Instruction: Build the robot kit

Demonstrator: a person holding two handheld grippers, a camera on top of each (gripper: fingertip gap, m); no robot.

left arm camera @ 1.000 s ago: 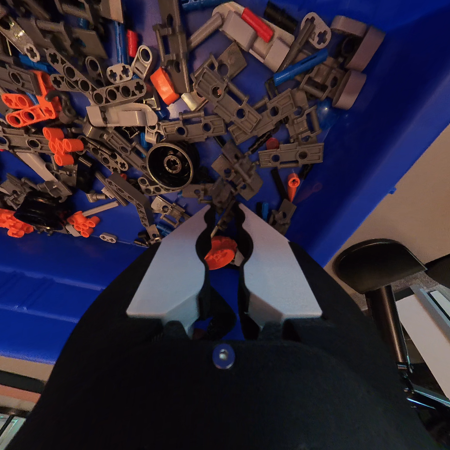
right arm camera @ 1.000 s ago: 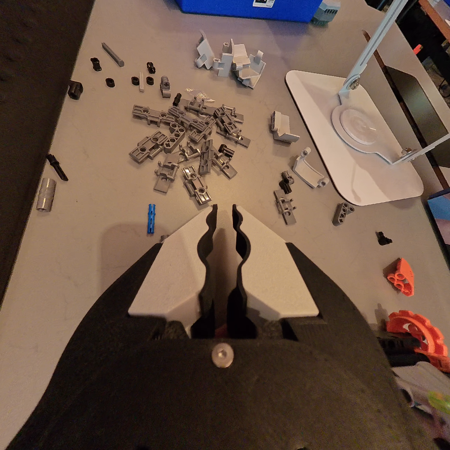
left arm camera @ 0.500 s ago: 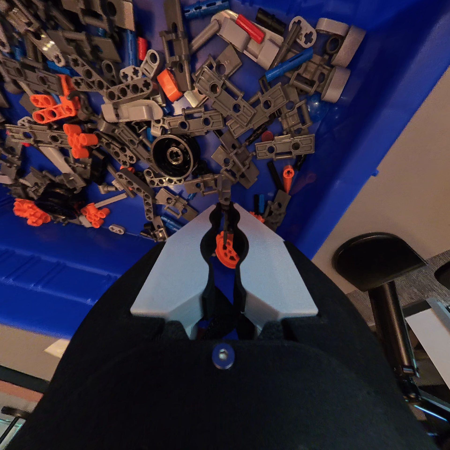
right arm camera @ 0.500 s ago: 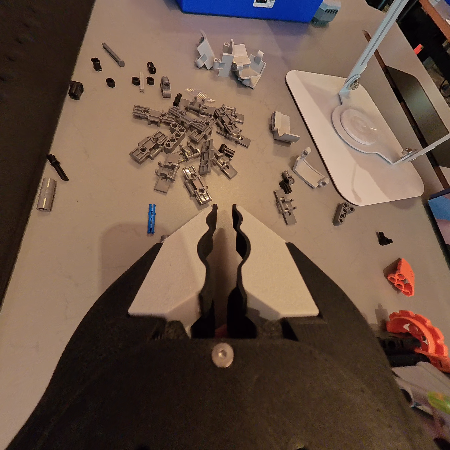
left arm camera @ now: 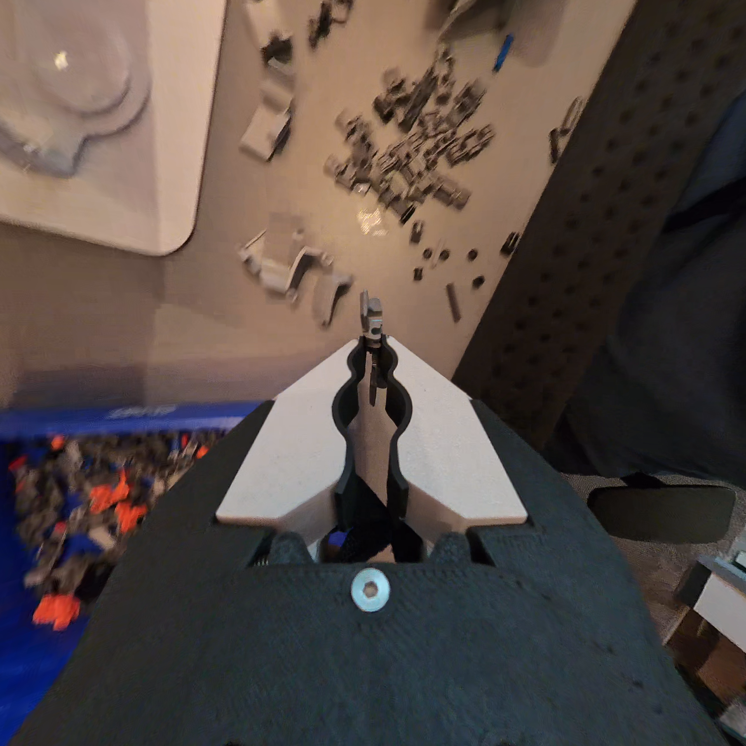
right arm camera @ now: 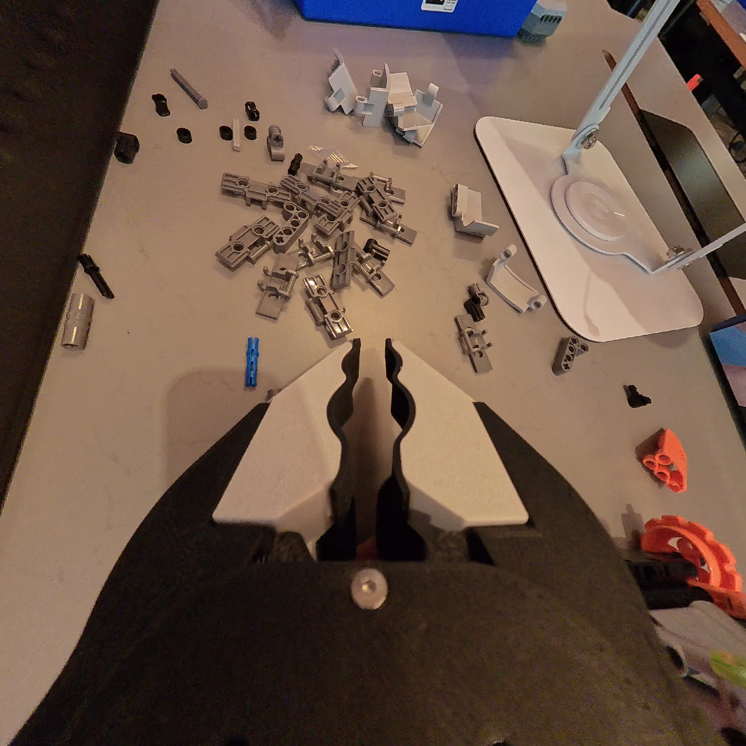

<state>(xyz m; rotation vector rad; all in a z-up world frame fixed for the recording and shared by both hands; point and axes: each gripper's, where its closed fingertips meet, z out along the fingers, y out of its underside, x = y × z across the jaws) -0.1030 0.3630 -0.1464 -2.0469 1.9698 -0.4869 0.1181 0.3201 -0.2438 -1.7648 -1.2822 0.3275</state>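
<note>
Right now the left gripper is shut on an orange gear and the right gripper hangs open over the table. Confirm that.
Not quite. The left wrist view shows the left gripper shut on a dark grey connector piece, not an orange gear. The right gripper does hang open over the table.

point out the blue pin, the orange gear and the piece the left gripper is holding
blue pin (right arm camera: 251,362), right wrist view, mid-shaft.
orange gear (right arm camera: 704,559), right wrist view, toothed rim.
grey piece (left arm camera: 372,317), left wrist view, end protruding past fingertips.
</note>
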